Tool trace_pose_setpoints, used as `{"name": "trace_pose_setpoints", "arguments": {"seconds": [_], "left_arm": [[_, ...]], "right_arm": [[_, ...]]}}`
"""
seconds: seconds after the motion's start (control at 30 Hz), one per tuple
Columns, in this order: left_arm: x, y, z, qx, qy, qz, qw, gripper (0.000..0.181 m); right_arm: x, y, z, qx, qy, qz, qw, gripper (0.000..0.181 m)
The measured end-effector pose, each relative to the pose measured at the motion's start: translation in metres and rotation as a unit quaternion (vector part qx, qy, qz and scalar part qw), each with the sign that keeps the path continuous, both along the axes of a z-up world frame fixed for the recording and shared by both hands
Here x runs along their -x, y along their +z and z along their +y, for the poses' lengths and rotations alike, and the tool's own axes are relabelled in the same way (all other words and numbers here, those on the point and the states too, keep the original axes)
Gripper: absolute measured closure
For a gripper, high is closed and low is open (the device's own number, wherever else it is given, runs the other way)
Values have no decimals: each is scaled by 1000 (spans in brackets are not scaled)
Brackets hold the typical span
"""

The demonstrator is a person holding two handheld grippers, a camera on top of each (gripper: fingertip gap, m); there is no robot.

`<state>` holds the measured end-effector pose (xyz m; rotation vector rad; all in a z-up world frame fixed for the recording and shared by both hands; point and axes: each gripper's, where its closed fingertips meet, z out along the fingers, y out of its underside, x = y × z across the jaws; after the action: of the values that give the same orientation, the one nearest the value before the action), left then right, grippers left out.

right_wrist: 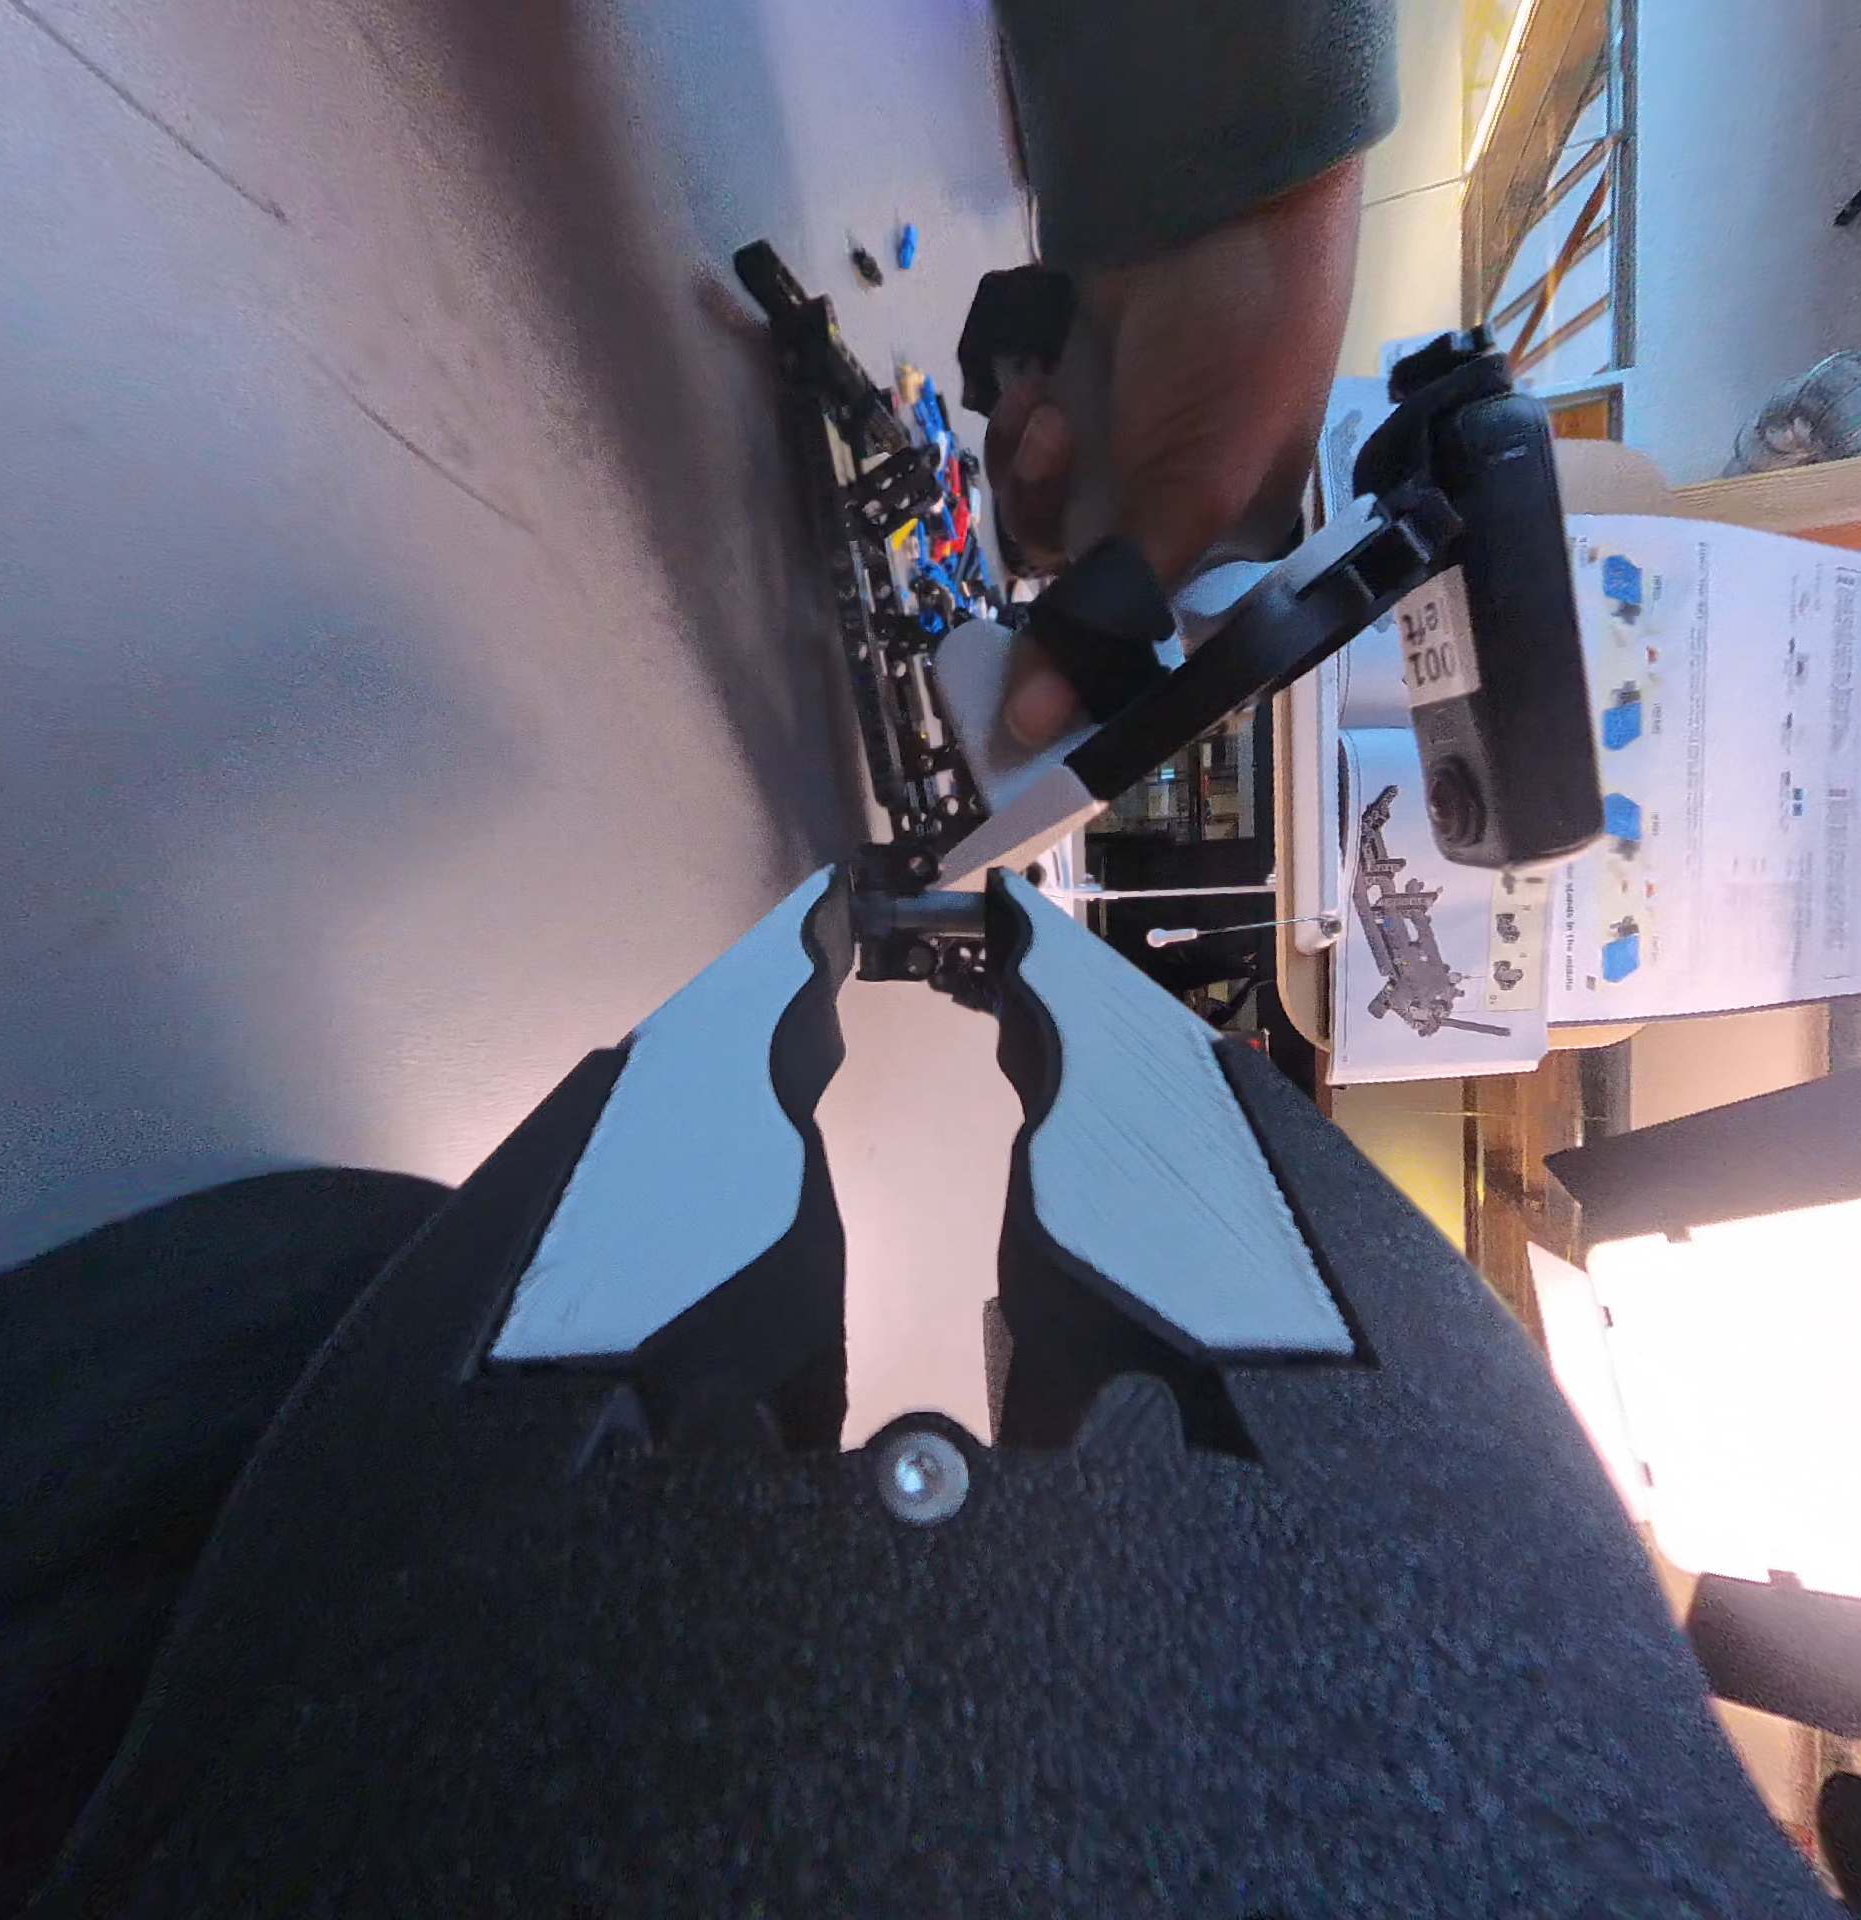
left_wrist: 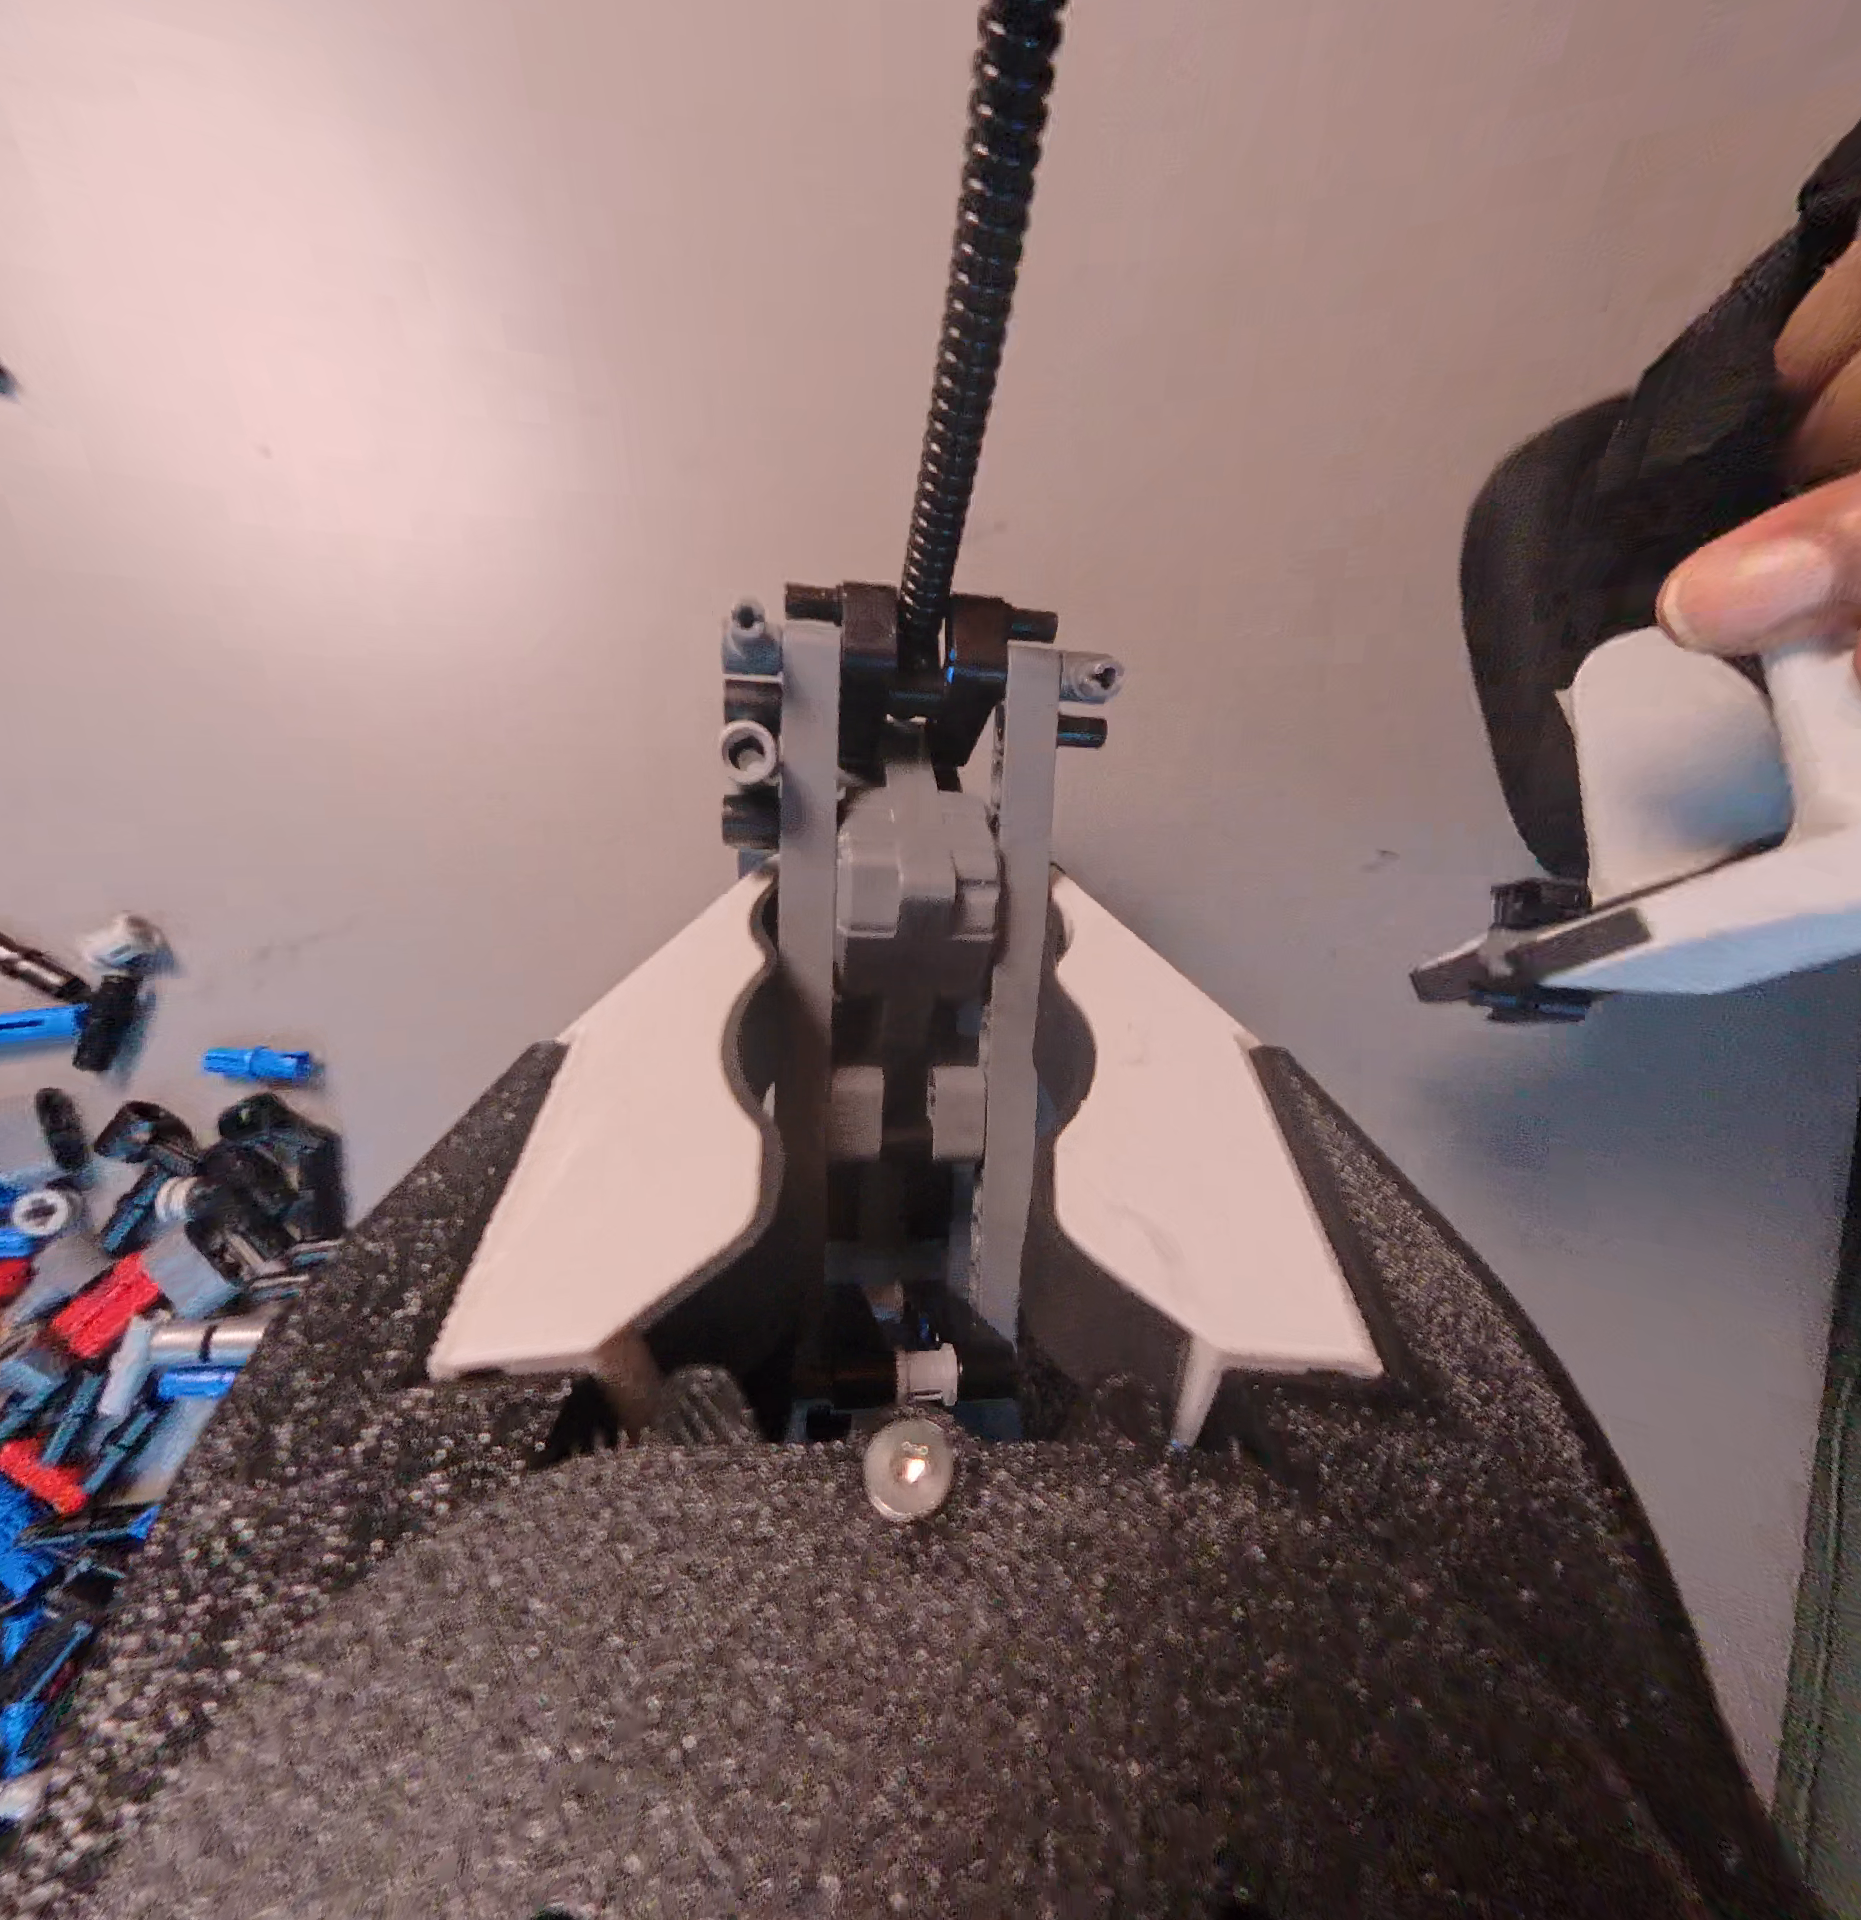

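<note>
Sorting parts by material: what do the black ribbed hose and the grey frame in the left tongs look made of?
Black ribbed hose: likely flexible plastic, glossy; highlights glint on its ridges. Grey frame, clamped in the left tongs: hard moulded plastic, matte, with crisp edges and pin holes.

The left gripper (left_wrist: 910, 904) clamps a grey-and-black brick assembly (left_wrist: 910, 831) between its fingers (left_wrist: 645, 1122); a black ribbed hose (left_wrist: 973, 312) rises from it. Loose building pieces (left_wrist: 105, 1247) litter the tabletop (left_wrist: 386, 520) left.

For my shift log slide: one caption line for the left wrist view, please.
Left gripper clamps a grey-and-black brick assembly with ribbed hose; loose parts lie left.
</note>
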<state>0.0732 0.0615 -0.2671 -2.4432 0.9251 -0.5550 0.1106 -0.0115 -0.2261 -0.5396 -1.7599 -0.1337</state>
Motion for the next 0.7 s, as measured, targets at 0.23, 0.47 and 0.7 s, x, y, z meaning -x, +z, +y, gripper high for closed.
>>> {"name": "trace_pose_setpoints", "arguments": {"seconds": [0.23,0.47,0.7], "left_arm": [[-21,0,-29,-1,-60,-2,998,137],[-18,0,-34,-3,-51,4,999,136],[-17,1,-38,2,-45,-6,999,136]], "right_arm": [[-20,2,11,84,-41,18,995,156],[-31,-2,40,187,-84,17,979,156],[-34,-22,66,285,-116,-53,950,156]]}}
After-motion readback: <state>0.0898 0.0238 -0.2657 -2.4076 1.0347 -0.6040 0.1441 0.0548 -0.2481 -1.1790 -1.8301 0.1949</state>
